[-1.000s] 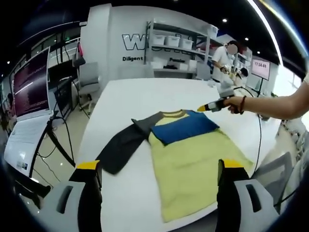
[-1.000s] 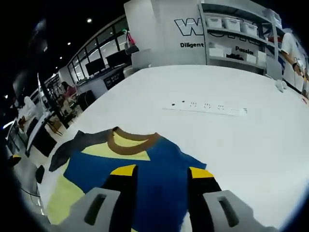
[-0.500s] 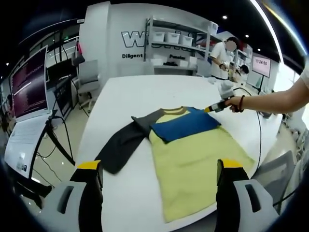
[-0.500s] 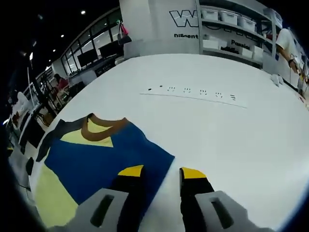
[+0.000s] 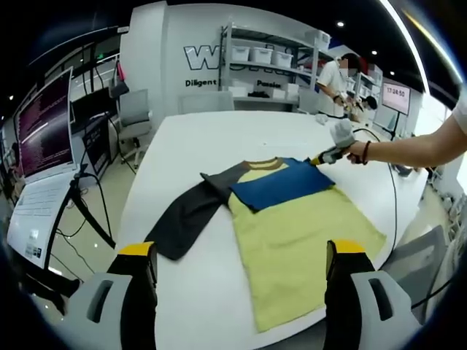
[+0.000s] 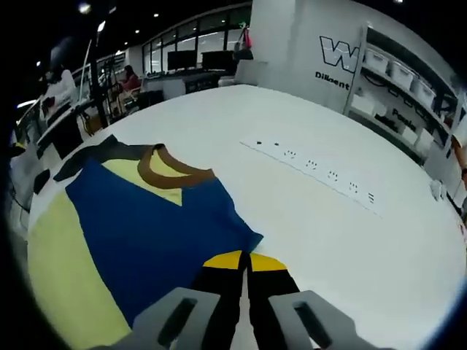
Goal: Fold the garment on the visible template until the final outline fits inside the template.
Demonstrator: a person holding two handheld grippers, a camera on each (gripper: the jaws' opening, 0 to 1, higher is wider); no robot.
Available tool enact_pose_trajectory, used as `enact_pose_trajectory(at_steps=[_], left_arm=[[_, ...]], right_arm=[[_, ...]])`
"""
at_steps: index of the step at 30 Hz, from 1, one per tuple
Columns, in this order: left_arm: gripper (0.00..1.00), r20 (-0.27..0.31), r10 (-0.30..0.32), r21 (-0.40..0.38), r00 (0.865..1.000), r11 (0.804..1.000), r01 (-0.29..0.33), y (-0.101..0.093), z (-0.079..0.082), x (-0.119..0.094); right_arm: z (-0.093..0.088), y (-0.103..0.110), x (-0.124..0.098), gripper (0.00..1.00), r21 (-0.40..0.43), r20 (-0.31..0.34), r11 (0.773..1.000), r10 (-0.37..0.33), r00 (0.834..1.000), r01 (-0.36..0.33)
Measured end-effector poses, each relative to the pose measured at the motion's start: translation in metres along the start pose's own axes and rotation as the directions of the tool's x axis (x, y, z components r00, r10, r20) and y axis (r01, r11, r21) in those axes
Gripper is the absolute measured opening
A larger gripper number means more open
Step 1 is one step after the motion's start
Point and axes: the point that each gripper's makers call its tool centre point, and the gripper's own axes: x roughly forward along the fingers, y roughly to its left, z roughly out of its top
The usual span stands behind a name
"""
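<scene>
One sleeve is folded so far, by my reading: the blue sleeve (image 5: 281, 186) lies across the chest of the shirt (image 5: 292, 233), which is spread flat on the white table (image 5: 190, 146). At the left, the dark sleeve (image 5: 182, 219) lies stretched out, not yet folded. I hold my left gripper (image 5: 241, 251) back above the near table edge, jaws wide apart and empty. My right gripper (image 6: 244, 259) sits at the blue sleeve's corner with its yellow tips pressed together; whether cloth is pinched between them I cannot tell. Past it a power strip (image 6: 314, 169) lies on the table. No template outline is clear to me.
</scene>
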Motion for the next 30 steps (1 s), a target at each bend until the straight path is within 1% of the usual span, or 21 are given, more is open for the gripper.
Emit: enact_pose_trajectory(at_steps=[2, 3, 4, 6, 8, 10, 11, 12, 13, 15, 16, 19, 22, 24, 25, 26, 27, 28, 30], left_arm=[[0.94, -0.002, -0.002, -0.001, 1.0, 1.0, 0.002, 0.0, -0.001, 0.0], [0.94, -0.001, -0.003, 0.001, 1.0, 1.0, 0.003, -0.001, -0.001, 0.0], [0.94, -0.001, -0.004, 0.001, 1.0, 1.0, 0.004, -0.001, -0.001, 0.0], [0.94, 0.003, -0.004, 0.001, 1.0, 1.0, 0.004, -0.001, 0.001, -0.001], [0.94, 0.006, -0.003, 0.0, 1.0, 1.0, 0.003, -0.001, 0.001, -0.001], [0.94, 0.01, -0.005, 0.0, 1.0, 1.0, 0.005, -0.001, 0.002, -0.001], [0.94, 0.011, -0.005, -0.001, 1.0, 1.0, 0.005, -0.001, 0.003, -0.001], [0.93, 0.011, -0.008, 0.0, 1.0, 1.0, 0.008, -0.002, 0.003, 0.0], [0.93, 0.01, -0.01, 0.001, 1.0, 1.0, 0.01, -0.002, 0.003, 0.0], [0.93, 0.01, -0.016, 0.003, 1.0, 1.0, 0.016, -0.004, 0.003, 0.001], [0.93, 0.011, -0.018, 0.003, 1.0, 1.0, 0.018, -0.005, 0.003, 0.001], [0.93, 0.022, -0.027, 0.004, 0.999, 1.0, 0.027, -0.007, 0.006, 0.001], [0.93, 0.024, -0.028, 0.007, 0.999, 1.0, 0.028, -0.007, 0.007, 0.001], [0.92, 0.023, -0.028, 0.007, 0.999, 1.0, 0.028, -0.007, 0.007, 0.0], [0.92, 0.023, -0.029, 0.008, 0.999, 1.0, 0.029, -0.006, 0.006, 0.0], [0.92, 0.022, -0.029, 0.009, 0.999, 1.0, 0.029, -0.006, 0.006, -0.001], [0.92, 0.021, -0.029, 0.009, 0.999, 1.0, 0.028, -0.006, 0.006, -0.001], [0.92, 0.019, -0.028, 0.009, 0.999, 1.0, 0.027, -0.006, 0.005, -0.001], [0.91, 0.02, -0.029, 0.008, 0.999, 1.0, 0.029, -0.006, 0.004, -0.001]], right_arm=[[0.0, -0.003, 0.0, 0.0, 0.044, 0.008, 0.999, -0.012, 1.0, 0.012], [0.0, -0.003, -0.001, 0.0, 0.086, 0.011, 0.996, -0.017, 1.0, 0.016], [0.0, -0.006, -0.002, 0.0, 0.17, 0.016, 0.985, -0.041, 0.999, 0.038], [0.0, -0.017, -0.006, 0.0, 0.248, 0.028, 0.964, -0.104, 0.994, 0.094], [0.0, -0.017, -0.009, 0.0, 0.27, 0.034, 0.959, -0.101, 0.994, 0.088], [-0.003, -0.011, -0.013, 0.01, 0.268, 0.028, 0.961, -0.078, 0.997, 0.067], [-0.006, -0.008, -0.015, 0.05, 0.273, 0.023, 0.96, -0.072, 0.997, 0.063], [-0.01, -0.004, -0.017, 0.09, 0.299, 0.013, 0.953, -0.064, 0.998, 0.057], [-0.015, 0.001, -0.019, 0.1, 0.313, 0.004, 0.949, -0.049, 0.999, 0.045], [-0.021, 0.009, -0.022, 0.09, 0.309, -0.001, 0.95, -0.041, 0.999, 0.04], [-0.026, 0.012, -0.023, 0.09, 0.31, -0.016, 0.95, -0.041, 0.999, 0.044], [-0.034, 0.022, -0.026, 0.09, 0.317, -0.031, 0.948, -0.03, 0.999, 0.038], [-0.039, 0.029, -0.028, 0.09, 0.317, -0.043, 0.948, -0.022, 0.999, 0.035], [-0.048, 0.033, -0.029, 0.09, 0.27, -0.083, 0.962, -0.024, 0.996, 0.045], [-0.051, 0.034, -0.03, 0.08, 0.257, -0.088, 0.965, -0.028, 0.996, 0.05], [-0.052, 0.031, -0.028, 0.07, 0.233, -0.093, 0.971, -0.034, 0.995, 0.055], [-0.052, 0.028, -0.027, 0.03, 0.19, -0.087, 0.98, -0.048, 0.995, 0.064], [-0.054, 0.025, -0.029, 0.0, 0.15, -0.098, 0.985, -0.068, 0.993, 0.082], [-0.057, 0.017, -0.026, 0.0, 0.123, -0.106, 0.988, -0.084, 0.991, 0.096]])
